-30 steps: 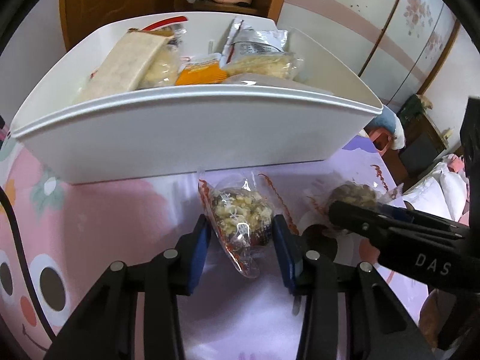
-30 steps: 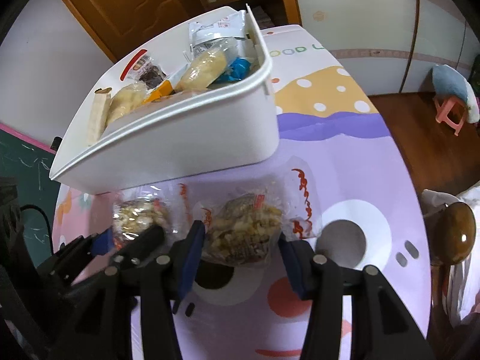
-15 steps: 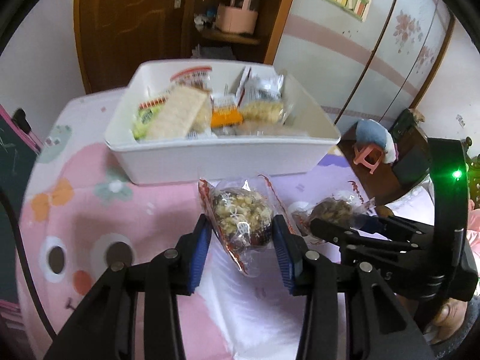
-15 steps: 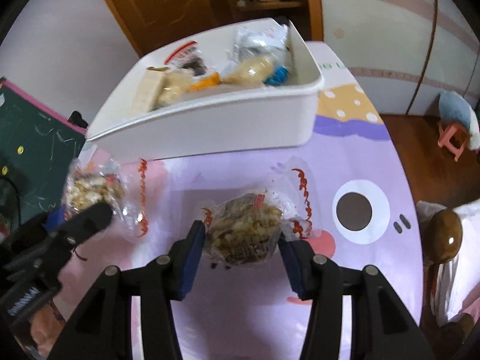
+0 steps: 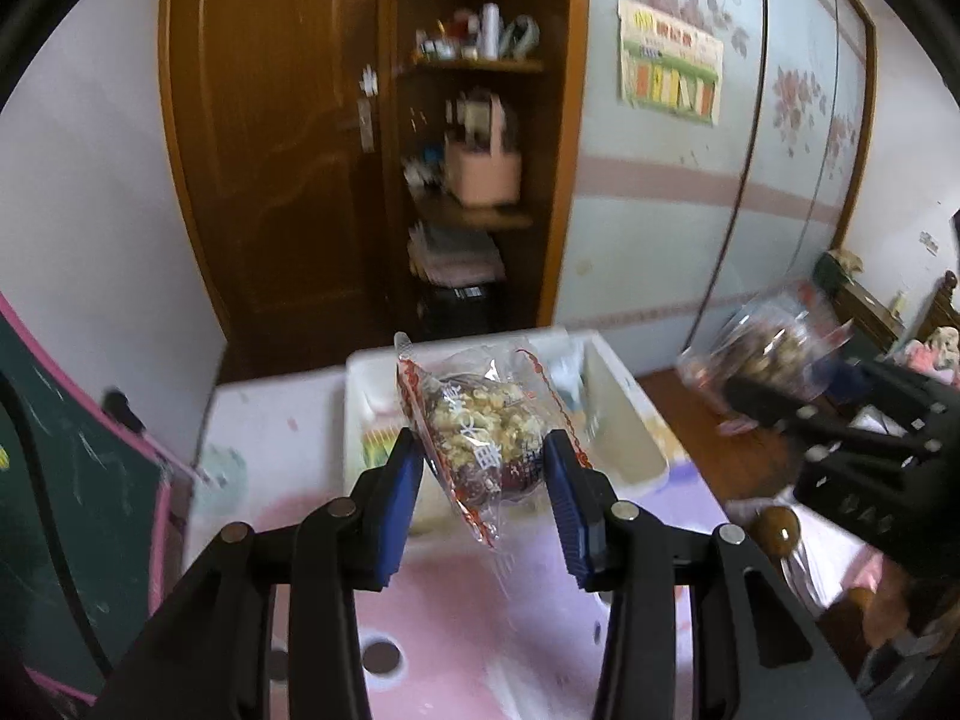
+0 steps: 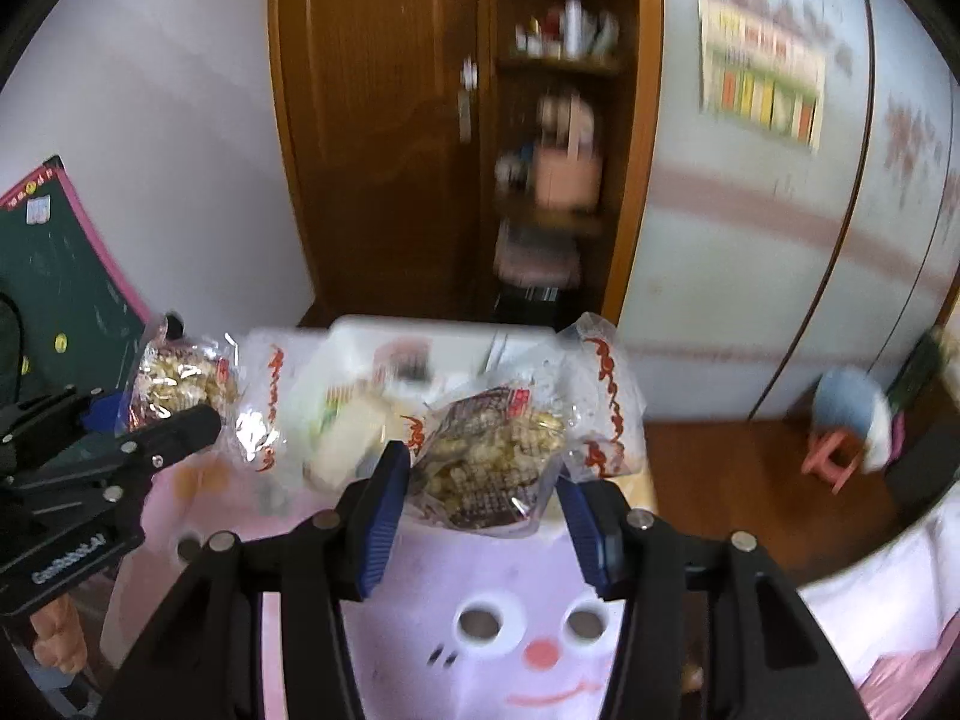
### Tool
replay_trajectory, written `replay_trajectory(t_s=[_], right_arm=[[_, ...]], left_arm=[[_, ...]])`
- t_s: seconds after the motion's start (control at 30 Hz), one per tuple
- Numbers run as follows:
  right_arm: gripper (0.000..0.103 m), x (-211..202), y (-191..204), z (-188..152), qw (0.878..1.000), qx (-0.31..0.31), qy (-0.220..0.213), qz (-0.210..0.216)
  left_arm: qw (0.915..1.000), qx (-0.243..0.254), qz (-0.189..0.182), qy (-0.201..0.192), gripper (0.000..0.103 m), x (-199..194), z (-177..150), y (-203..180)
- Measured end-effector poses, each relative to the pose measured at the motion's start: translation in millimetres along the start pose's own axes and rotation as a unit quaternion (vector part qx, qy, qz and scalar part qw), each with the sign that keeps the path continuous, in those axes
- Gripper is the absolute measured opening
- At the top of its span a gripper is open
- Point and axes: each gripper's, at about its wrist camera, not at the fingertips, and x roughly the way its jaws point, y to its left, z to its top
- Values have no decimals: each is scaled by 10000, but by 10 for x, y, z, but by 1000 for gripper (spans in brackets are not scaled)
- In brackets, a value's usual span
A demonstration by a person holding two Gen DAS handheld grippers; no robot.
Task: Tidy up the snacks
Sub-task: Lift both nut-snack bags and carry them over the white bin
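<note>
My left gripper [image 5: 483, 468] is shut on a clear snack packet [image 5: 486, 432] of nutty crisp, held in the air above the table. My right gripper [image 6: 483, 474] is shut on a second clear snack packet [image 6: 498, 456], also lifted. The white bin [image 5: 624, 420] of snacks stands beyond and below both packets; in the right wrist view the bin [image 6: 432, 336] is partly hidden behind the packet. The right gripper with its packet [image 5: 774, 354] shows at the right of the left wrist view. The left gripper with its packet [image 6: 180, 378] shows at the left of the right wrist view.
The table has a pink and lilac cartoon cloth [image 6: 528, 648]. A green chalkboard [image 5: 54, 510] stands at the left. A wooden door [image 5: 270, 150] and shelves [image 5: 480, 192] are behind the table. A small pink stool [image 6: 840, 456] stands on the floor at right.
Both grippers have risen high above the table with their packets and tilted up toward the room. The bin now looks smaller and lower in both views.
</note>
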Motion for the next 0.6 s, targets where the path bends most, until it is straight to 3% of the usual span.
replay_trajectory(t_s=[0.23, 0.4, 0.6], right_arm=[[50, -259, 29, 617, 9979, -163, -524, -330], [50, -209, 66, 885, 9961, -253, -655, -527], [50, 72, 106, 1055, 9958, -363, -584, -610]], left_arm=[[9987, 165, 349, -330, 40, -137, 533, 3], [9987, 139, 478, -132, 40, 59, 789, 6], [9978, -115, 610, 249, 40, 580, 1029, 118]])
